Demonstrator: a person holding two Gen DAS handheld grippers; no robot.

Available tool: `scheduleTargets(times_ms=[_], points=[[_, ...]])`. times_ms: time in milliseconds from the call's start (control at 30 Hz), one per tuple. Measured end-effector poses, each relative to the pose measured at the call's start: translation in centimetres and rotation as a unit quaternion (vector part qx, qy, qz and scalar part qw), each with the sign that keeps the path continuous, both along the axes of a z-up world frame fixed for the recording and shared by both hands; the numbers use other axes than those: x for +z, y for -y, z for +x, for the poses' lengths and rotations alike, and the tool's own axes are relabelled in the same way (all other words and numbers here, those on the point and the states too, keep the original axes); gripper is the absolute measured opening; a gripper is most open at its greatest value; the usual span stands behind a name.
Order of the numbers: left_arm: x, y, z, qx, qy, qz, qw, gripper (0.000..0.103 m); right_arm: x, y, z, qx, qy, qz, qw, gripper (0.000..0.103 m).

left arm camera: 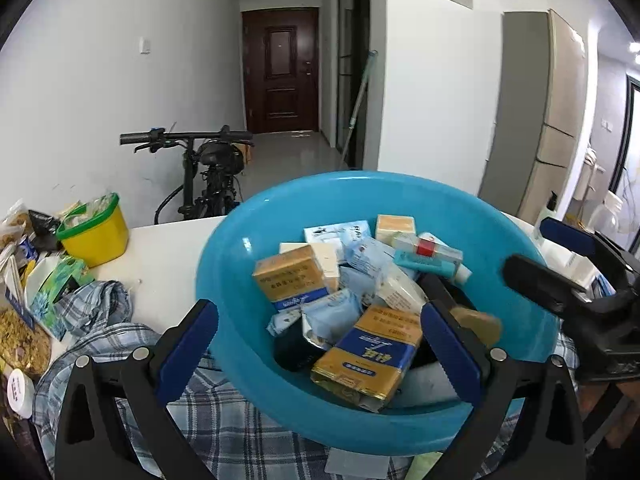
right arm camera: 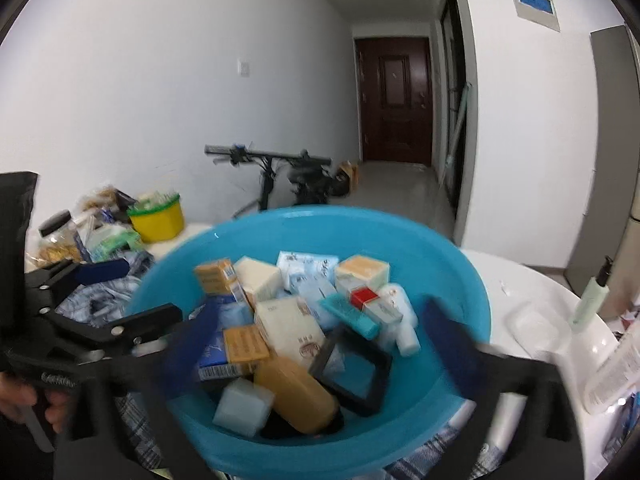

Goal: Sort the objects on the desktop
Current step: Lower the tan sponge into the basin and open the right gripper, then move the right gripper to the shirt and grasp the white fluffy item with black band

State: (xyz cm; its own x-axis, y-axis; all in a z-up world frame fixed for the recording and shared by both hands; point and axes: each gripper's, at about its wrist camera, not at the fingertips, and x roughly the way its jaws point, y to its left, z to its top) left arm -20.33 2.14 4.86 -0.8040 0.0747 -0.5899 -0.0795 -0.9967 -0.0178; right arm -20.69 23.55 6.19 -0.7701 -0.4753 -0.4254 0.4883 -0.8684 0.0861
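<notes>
A blue plastic basin (left arm camera: 240,248) fills the middle of both views, also in the right wrist view (right arm camera: 452,276). It holds several small boxes and packets: gold-and-blue cartons (left arm camera: 370,354), white boxes (right arm camera: 292,328), a tan bottle (right arm camera: 296,394), a black square frame (right arm camera: 356,372), a teal tube (left arm camera: 428,260). My left gripper (left arm camera: 320,346) is open, its blue-padded fingers astride the basin's near rim. My right gripper (right arm camera: 316,344) is open and blurred over the basin; it also shows in the left wrist view (left arm camera: 560,296).
A plaid shirt (left arm camera: 108,320) lies under the basin on the white table (left arm camera: 160,256). A yellow tub (left arm camera: 96,232) and snack packets (left arm camera: 24,320) crowd the left. Bottles (right arm camera: 592,296) and a clear lid (right arm camera: 536,328) stand right. A bicycle (left arm camera: 212,172) leans behind.
</notes>
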Motion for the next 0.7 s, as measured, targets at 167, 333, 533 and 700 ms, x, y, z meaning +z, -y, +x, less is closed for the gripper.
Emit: scheduleTargets(times_ms=[167,333,533,700], points=[[-0.2,-0.1,-0.2,0.001,0.003,-0.005,1.0000,0.103,-0.4,1.7,0.3,0.001,-0.013,0.048,0.999,0.103],[-0.2,-0.4,0.0,0.000,-0.002,-0.014,0.9999,0.103,-0.5,1.4,0.4,0.005,-0.015,0.043,0.999,0.103],[0.1,-0.5,0.2,-0.004,-0.006,-0.009,0.9999,0.103,0.2,0.6,0.6,0.007,-0.015,0.030,0.999,0.103],[0.4,-0.6,0.5,-0.006,-0.009,-0.010,0.9999,0.103,0.8,-0.4,1.3,0.007,-0.005,0.034,0.999,0.103]])
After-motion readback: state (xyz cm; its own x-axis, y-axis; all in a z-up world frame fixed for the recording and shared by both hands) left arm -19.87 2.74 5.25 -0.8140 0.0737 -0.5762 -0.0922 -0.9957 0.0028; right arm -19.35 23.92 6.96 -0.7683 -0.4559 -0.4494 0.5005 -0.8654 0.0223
